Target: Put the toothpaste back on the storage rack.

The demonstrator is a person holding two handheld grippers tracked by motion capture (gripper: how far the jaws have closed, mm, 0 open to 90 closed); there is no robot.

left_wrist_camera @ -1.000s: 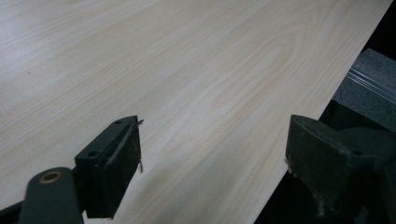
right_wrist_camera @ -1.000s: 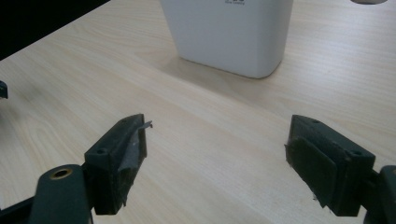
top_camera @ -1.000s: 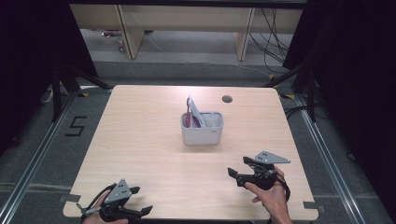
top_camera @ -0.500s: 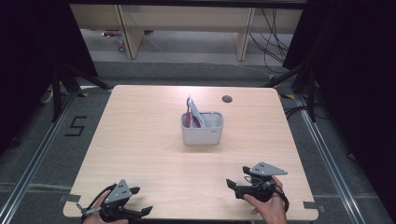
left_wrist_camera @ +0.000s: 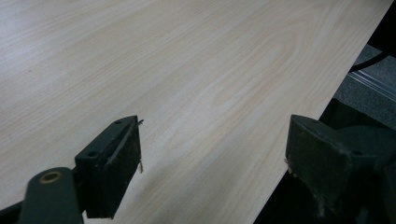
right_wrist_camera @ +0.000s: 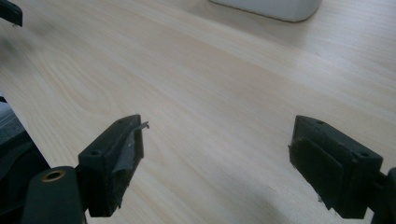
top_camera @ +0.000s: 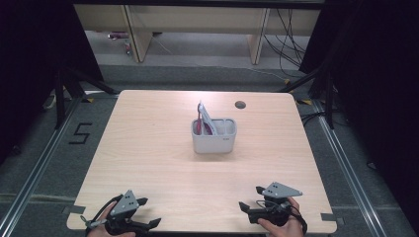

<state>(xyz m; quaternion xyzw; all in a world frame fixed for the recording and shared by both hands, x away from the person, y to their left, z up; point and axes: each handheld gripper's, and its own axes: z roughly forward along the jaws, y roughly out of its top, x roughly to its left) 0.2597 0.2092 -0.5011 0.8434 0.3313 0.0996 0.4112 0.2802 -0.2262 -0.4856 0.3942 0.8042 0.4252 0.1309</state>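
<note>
A white divided holder (top_camera: pixel 213 137) stands upright in the middle of the light wooden table (top_camera: pixel 148 148). A pink and grey flat item (top_camera: pixel 205 119) leans out of its left compartment. My left gripper (top_camera: pixel 149 212) rests at the near left edge, open, with nothing between its jaws. My right gripper (top_camera: pixel 250 197) lies at the near right edge, also open and empty, pointing left. In the left gripper view the gripper (left_wrist_camera: pixel 212 154) spans bare wood at the table edge. In the right gripper view the gripper (right_wrist_camera: pixel 217 158) frames bare wood, with the holder's base (right_wrist_camera: pixel 266 8) far ahead.
A dark round hole (top_camera: pixel 240 104) sits in the tabletop behind the holder. A "5" mark (top_camera: pixel 80 133) is taped on the floor at left. Wooden shelving (top_camera: pixel 192 29) and cables lie beyond the table. The other gripper's jaw tip (right_wrist_camera: pixel 9 11) peeks into the right gripper view.
My right gripper has drawn back toward the near table edge and settled lower. The left gripper and the holder have stayed put.
</note>
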